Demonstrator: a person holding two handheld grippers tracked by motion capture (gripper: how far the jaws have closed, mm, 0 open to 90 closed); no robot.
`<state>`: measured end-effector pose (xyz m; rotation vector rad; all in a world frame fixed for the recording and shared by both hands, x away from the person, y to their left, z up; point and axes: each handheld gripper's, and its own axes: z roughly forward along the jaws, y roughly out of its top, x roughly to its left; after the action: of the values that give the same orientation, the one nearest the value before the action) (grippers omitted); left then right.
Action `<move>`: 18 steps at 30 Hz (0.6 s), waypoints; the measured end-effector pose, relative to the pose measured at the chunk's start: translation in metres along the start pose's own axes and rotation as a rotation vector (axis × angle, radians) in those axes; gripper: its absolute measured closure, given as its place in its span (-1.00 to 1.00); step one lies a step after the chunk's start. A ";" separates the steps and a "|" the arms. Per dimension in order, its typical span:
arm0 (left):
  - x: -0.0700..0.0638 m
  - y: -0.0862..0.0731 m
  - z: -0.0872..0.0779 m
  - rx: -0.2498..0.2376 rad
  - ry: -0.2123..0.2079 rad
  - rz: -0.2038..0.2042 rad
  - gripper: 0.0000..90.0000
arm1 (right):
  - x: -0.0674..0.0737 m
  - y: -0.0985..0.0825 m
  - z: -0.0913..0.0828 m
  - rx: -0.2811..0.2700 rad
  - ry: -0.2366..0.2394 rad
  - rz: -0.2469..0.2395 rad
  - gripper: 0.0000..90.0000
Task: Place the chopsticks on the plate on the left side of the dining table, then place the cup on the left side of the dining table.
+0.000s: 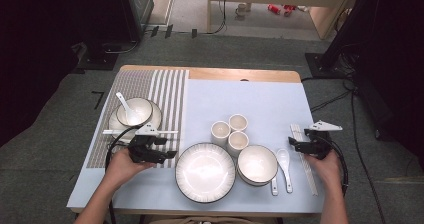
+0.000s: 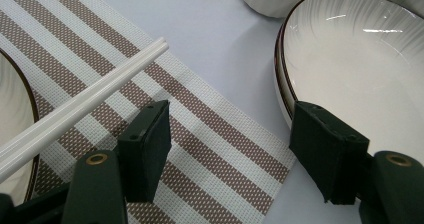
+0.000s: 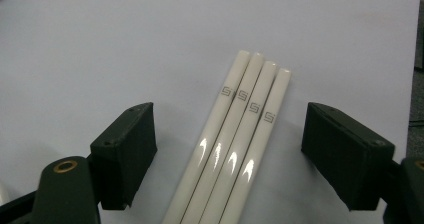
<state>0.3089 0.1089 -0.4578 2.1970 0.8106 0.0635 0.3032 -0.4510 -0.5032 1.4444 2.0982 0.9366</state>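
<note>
1. Leftmost on the desk (image 1: 300, 91), a striped placemat (image 1: 165, 86) carries a bowl (image 1: 142, 115) with a spoon (image 1: 125, 106) in it, and a pair of white chopsticks (image 2: 85, 101) lies just in front of the bowl.
2. Over the placemat's near edge, the left tool (image 2: 227, 144) has its jaws apart with nothing between them; the pair lies just beside its left jaw, possibly not touching.
3. A large plate (image 2: 360, 59) sits beside its right jaw.
4. Farther right stand three cups (image 1: 230, 129), another bowl (image 1: 256, 165) and two spoons (image 1: 284, 169).
5. At the right edge, the right tool (image 3: 227, 154) is spread around four chopsticks (image 3: 235, 144) lying flat on the desk, its jaws well clear of them on both sides.
</note>
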 end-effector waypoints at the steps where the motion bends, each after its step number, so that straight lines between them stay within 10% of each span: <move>1: 0.000 0.000 0.000 0.003 -0.001 0.003 -0.26 | 0.000 0.000 0.000 0.000 -0.001 -0.001 -0.53; 18: 0.002 0.016 0.001 0.008 -0.030 0.032 -0.26 | 0.000 0.000 0.000 -0.001 0.000 0.000 -0.53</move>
<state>0.3195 0.1013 -0.4479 2.2130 0.7607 0.0429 0.3032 -0.4510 -0.5033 1.4438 2.0974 0.9371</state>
